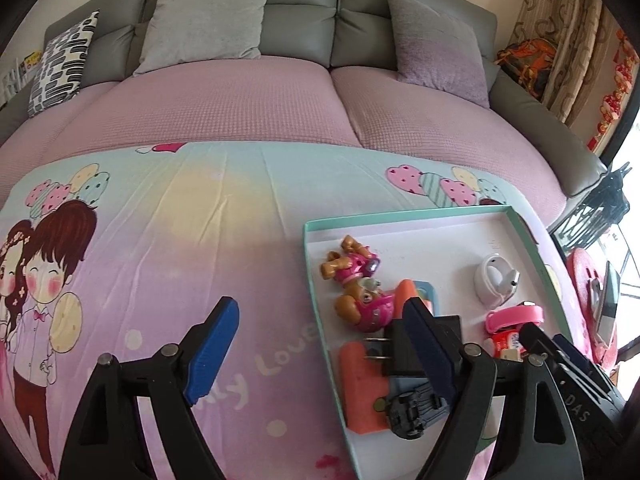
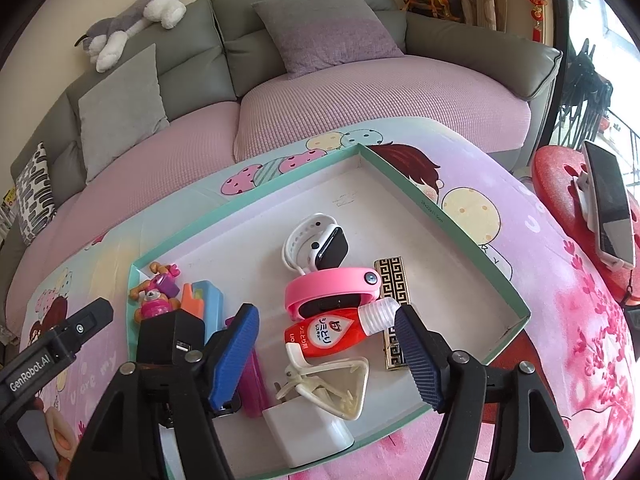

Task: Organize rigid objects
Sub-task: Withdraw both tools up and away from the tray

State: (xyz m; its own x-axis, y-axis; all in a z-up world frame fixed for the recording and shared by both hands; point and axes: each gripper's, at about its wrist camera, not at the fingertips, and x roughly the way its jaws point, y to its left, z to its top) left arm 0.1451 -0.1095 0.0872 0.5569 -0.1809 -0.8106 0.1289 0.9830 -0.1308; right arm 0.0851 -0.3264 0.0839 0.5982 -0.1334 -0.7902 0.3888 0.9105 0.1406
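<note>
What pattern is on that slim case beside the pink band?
Black-and-cream Greek-key pattern on the slim case; clearest in the right wrist view.

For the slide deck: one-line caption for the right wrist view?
Open right claw hovers over teal-rimmed cardboard tray holding pink wristband, red squeeze bottle, white smartwatch.

Cartoon-print cloth over table, shallow green-rimmed tray on it
</note>
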